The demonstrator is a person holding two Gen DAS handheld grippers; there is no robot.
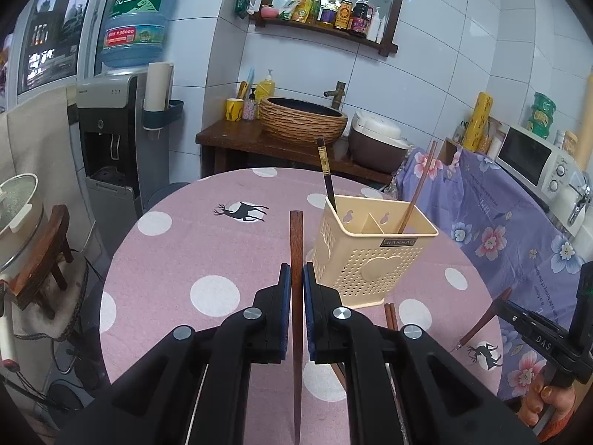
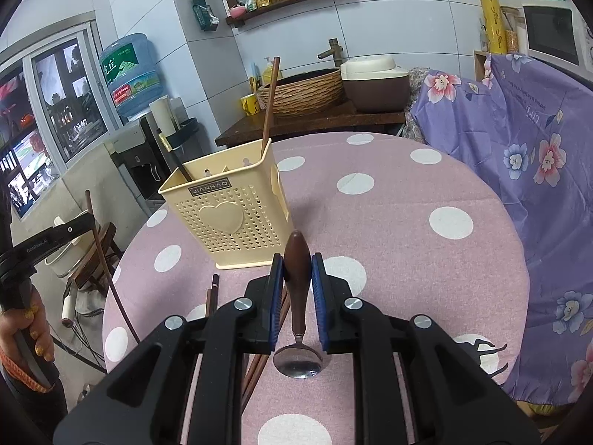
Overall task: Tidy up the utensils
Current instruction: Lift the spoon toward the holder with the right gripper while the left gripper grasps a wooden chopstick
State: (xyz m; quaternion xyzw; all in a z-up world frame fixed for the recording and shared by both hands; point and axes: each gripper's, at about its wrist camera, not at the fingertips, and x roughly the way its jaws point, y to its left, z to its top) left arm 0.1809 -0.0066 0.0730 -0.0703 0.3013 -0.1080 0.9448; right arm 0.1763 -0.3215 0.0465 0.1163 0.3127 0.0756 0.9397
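a brown chopstick (image 1: 295,244) is clamped in the left gripper (image 1: 295,282); a spoon (image 2: 297,282) (wooden handle) is clamped in the right gripper (image 2: 297,278), near the holder (image 2: 226,207).

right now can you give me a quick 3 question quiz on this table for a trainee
1. True or false: the left tongs are shut on a chopstick.
2. What do the right tongs hold? A) fork B) spoon C) knife
3. Fill in: the cream utensil holder carries a raised ____ shape on its front.

Key: 1 true; 2 B; 3 heart
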